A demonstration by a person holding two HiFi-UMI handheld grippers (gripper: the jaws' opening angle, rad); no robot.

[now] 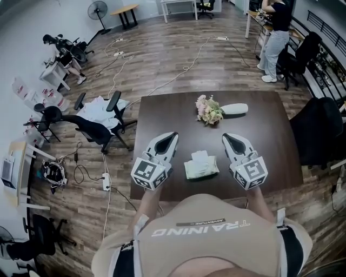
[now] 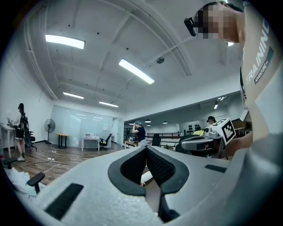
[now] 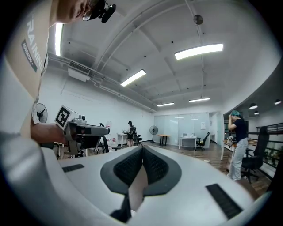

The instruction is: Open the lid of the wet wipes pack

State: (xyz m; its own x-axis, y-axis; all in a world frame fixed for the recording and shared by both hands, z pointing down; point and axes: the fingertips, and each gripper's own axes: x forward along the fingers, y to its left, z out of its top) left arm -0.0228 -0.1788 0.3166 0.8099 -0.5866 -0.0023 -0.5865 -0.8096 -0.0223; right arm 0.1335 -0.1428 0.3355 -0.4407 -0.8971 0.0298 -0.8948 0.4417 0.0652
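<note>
Left gripper (image 1: 172, 135) and right gripper (image 1: 226, 136), each held level with jaws clenched on nothing, flank the wet wipes pack (image 1: 201, 165) lying on the table (image 1: 162, 108) behind their jaw tips, presumably poised to approach its lid.

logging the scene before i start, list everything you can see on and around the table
wet wipes pack: one, pale, table's near edge, between the grippers
flower bouquet: one, pink and cream, table's far side
white object: one, right of the bouquet, kind unclear
table: one, dark brown, centre
office chairs: at least two, black, left of table
standing fan: one, black, far left
cables: several, white, on floor beyond table
bystander: one, dark top, far right
left gripper: one, white, shut, left of pack
right gripper: one, white, shut, right of pack
</note>
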